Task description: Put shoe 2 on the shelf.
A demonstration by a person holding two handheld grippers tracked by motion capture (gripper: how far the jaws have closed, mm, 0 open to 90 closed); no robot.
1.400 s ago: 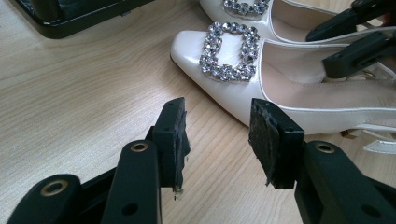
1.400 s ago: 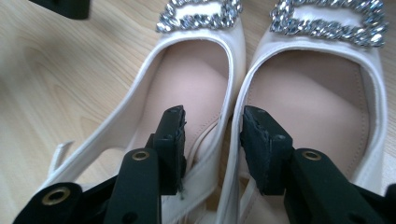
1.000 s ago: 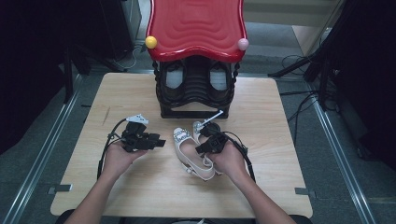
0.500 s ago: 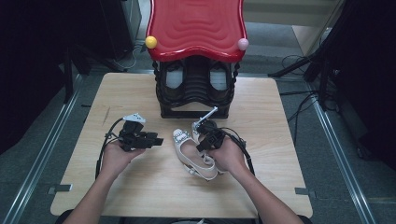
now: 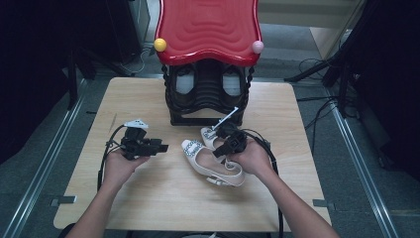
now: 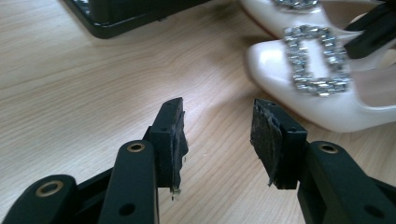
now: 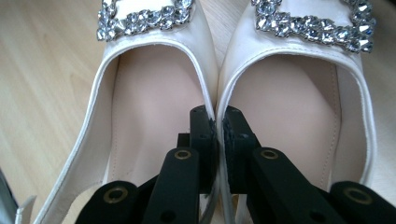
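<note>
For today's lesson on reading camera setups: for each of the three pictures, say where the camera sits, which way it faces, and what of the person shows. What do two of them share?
High view: above the table, looking forward and down; both forearms, left gripper, right gripper.
Left gripper view: rides the left gripper, facing the shoes; open jaws.
Right gripper view: on the right gripper, pinching both shoes' inner edges.
All share the shoes.

Black left gripper (image 5: 161,148), grey three-cornered top plate, brass-ringed screw holes, looping black cables, bare forearms
</note>
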